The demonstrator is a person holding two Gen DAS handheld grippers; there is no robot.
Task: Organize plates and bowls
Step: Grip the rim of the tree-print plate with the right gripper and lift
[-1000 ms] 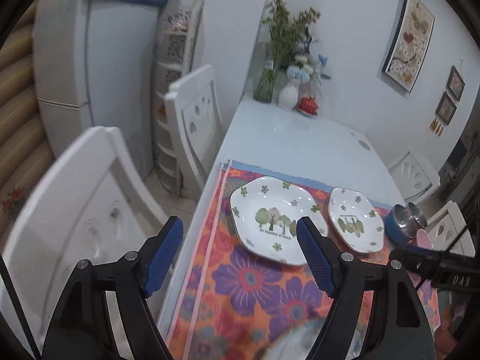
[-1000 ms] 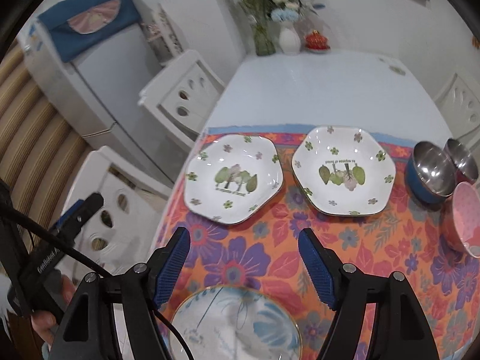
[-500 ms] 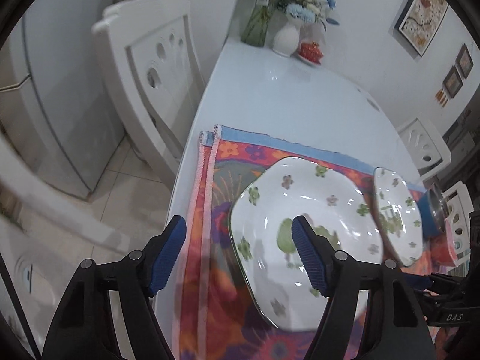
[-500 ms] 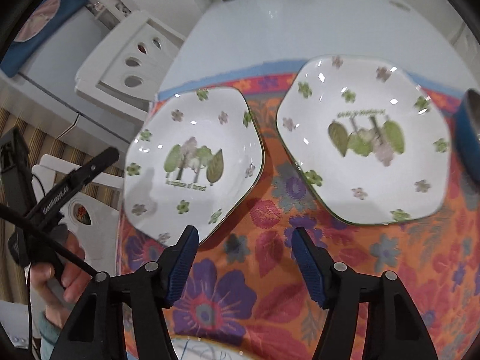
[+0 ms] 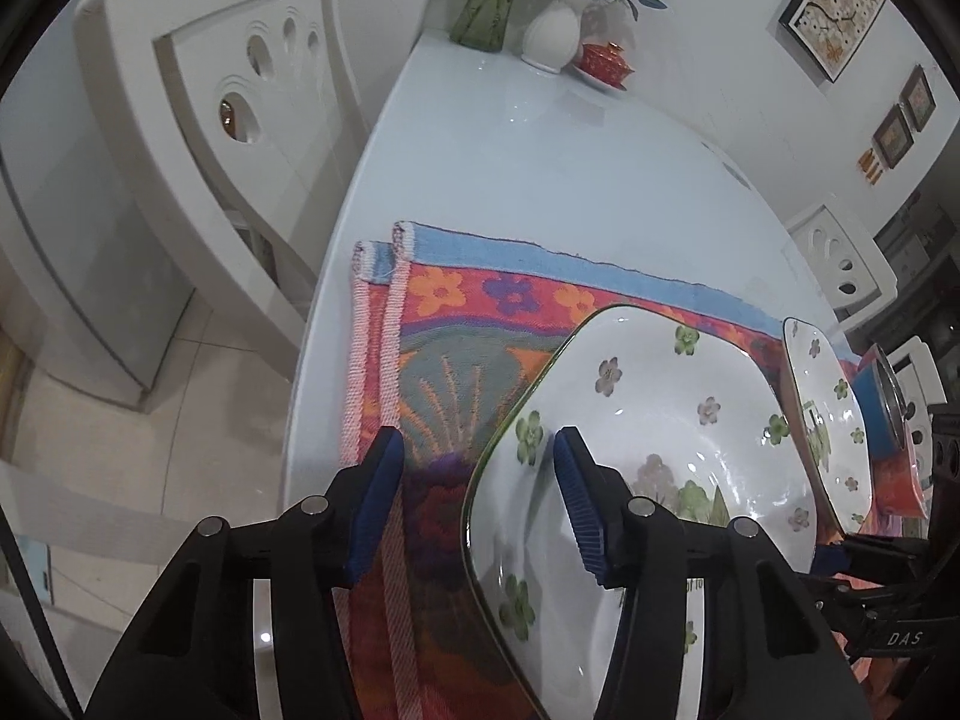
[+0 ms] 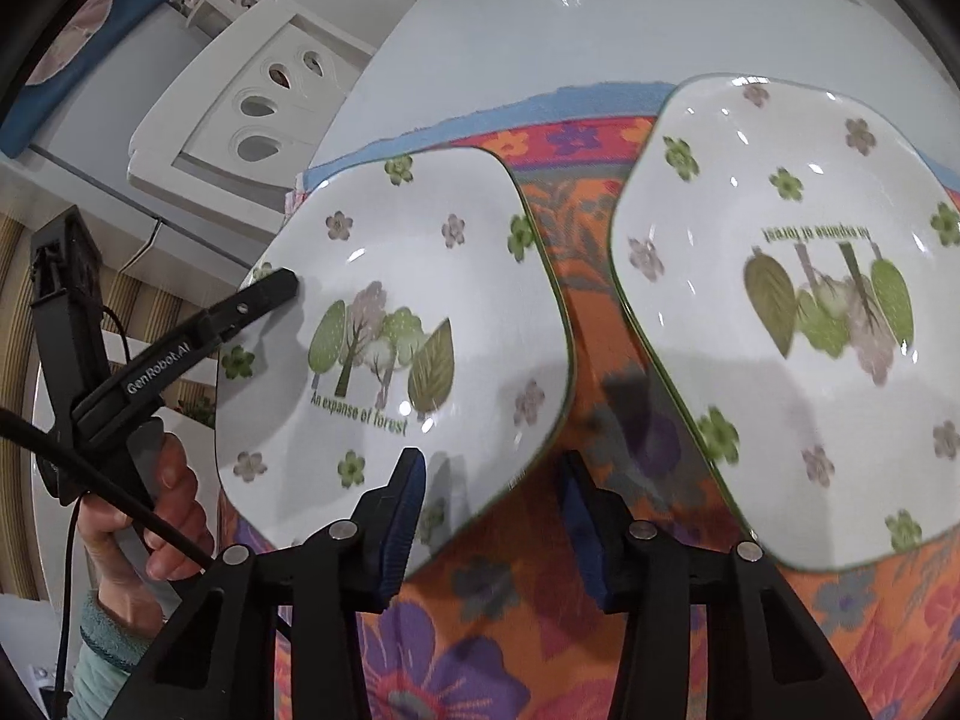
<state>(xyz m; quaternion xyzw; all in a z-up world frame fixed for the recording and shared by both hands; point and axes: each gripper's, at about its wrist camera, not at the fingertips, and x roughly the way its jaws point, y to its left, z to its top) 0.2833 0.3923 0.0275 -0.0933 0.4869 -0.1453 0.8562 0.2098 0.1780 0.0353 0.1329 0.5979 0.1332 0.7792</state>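
Two white hexagonal plates with green flower prints lie on a flowered cloth [image 6: 576, 276]. The left plate [image 6: 390, 330] bears a tree picture; it also fills the lower right of the left wrist view [image 5: 648, 468]. The right plate [image 6: 798, 312] lies beside it, seen also in the left wrist view [image 5: 828, 420]. My left gripper [image 5: 474, 498] is open and straddles the left plate's left rim; one finger lies over the plate, as the right wrist view [image 6: 264, 294] shows. My right gripper [image 6: 492, 510] is open, straddling the left plate's near right rim.
A blue bowl with a steel bowl [image 5: 882, 402] stands past the right plate. White chairs [image 5: 228, 120] stand along the table's left side. Vases with flowers [image 5: 552, 18] and a red dish [image 5: 606, 57] stand at the table's far end [image 5: 540, 150].
Both grippers have moved forward and down to the left plate. The left gripper now straddles its left rim and the right gripper its near rim. Both jaws have narrowed a little.
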